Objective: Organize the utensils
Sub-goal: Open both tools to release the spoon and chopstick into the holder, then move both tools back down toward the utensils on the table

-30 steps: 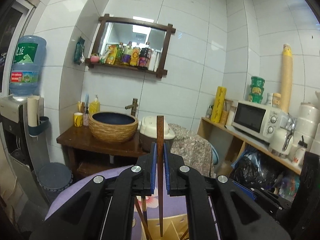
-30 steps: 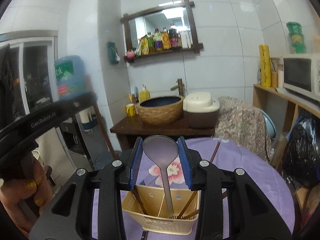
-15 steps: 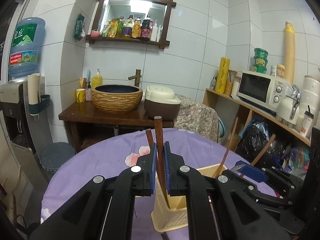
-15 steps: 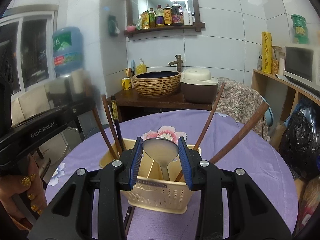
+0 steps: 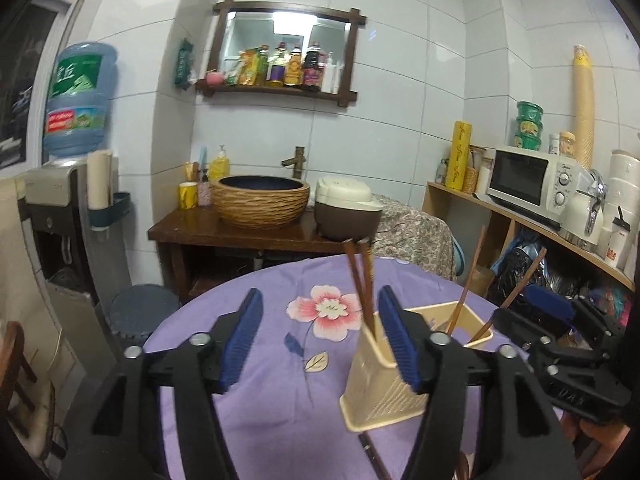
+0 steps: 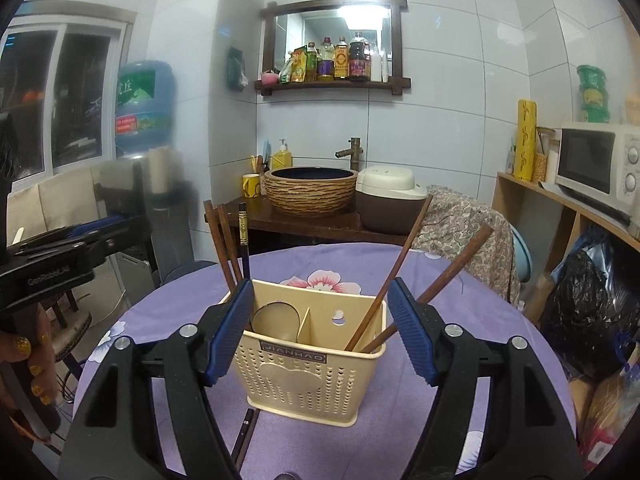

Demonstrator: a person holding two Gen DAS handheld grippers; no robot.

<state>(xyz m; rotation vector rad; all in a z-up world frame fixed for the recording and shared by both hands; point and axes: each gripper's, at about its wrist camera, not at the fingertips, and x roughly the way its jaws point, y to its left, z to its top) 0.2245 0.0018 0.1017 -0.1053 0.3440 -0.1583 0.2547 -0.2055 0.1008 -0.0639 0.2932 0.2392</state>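
Both grippers, left (image 5: pixel 320 336) and right (image 6: pixel 320 332), had just opened, jaws spread, nothing pinched. Brown wooden chopsticks (image 5: pixel 362 284) and grey metal spoon (image 6: pixel 276 320) stood in cream perforated plastic caddy (image 6: pixel 316 376), labelled "JIANHAO". Drop-off step looked done; next, probably fetching dark chopstick (image 6: pixel 245 436) beside caddy on purple tablecloth (image 6: pixel 460 296).

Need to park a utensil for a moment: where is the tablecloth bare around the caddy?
Bare cloth lies left of the caddy, from the flower print to the table's near-left edge, and right of it toward the black bags. Crowded: the caddy itself, full of chopsticks, and the strip before it, where a dark stick lies.
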